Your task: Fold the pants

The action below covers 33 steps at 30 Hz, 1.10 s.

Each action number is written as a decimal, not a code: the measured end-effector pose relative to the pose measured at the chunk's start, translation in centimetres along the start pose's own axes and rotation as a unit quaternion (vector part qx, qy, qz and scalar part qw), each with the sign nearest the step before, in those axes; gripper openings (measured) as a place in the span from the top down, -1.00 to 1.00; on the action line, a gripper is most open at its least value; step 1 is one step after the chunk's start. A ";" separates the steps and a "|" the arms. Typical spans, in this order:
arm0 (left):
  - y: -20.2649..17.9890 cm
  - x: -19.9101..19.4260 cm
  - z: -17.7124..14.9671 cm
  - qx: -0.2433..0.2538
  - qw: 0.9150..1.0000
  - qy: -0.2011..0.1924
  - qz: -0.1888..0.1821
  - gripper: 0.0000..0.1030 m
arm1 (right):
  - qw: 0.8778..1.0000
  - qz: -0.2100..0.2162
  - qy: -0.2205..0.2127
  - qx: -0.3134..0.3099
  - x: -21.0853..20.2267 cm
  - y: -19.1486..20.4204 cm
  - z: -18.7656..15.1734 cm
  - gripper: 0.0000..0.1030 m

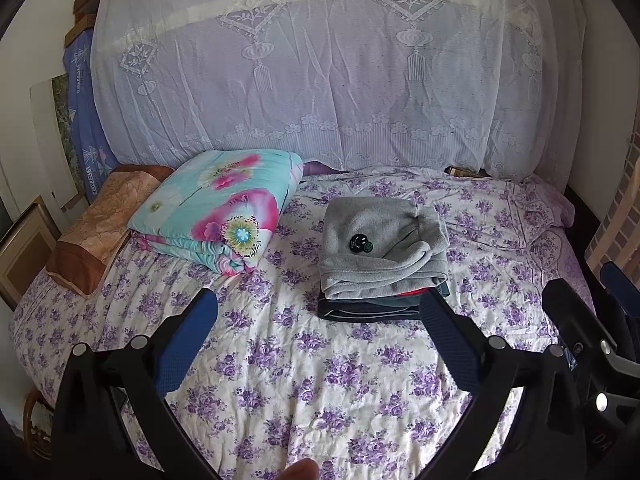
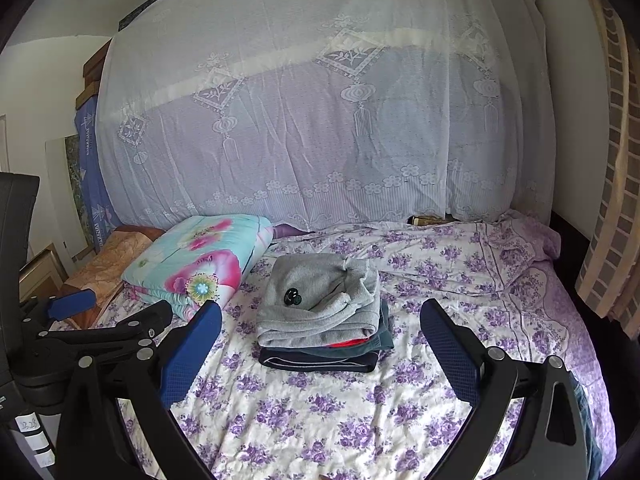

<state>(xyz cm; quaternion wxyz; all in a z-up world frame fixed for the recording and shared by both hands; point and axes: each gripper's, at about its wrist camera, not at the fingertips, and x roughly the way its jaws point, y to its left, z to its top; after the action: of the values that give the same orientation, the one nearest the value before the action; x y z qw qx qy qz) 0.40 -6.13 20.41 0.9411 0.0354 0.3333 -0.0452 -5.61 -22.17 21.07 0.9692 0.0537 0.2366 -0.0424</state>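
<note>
**Currently: both grippers raised above the bed**

The left gripper (image 1: 318, 308) and right gripper (image 2: 320, 320) are held side by side above the bed (image 1: 320, 380), angled down toward it. The fingers (image 1: 188, 340) of each are spread wide and nothing is gripped. The folded grey pants (image 1: 380, 244) are located atop a stack of folded clothes (image 1: 368, 310), well ahead of both grippers.
</note>
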 end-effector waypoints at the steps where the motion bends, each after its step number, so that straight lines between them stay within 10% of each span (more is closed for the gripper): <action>1: 0.0 0.0 0.0 0.000 1.000 0.000 0.000 -0.91 | 1.000 0.000 0.000 0.000 0.0 0.0 0.0 -0.93; 33: 0.1 -0.1 0.0 0.000 1.000 0.002 -0.003 -0.92 | 1.000 -0.002 -0.002 0.001 -0.2 0.1 -0.1 -0.93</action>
<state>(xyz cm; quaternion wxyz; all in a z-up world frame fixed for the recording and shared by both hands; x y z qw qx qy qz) 0.32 -5.99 20.52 0.9404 0.0341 0.3351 -0.0476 -5.81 -22.09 21.03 0.9695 0.0546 0.2349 -0.0444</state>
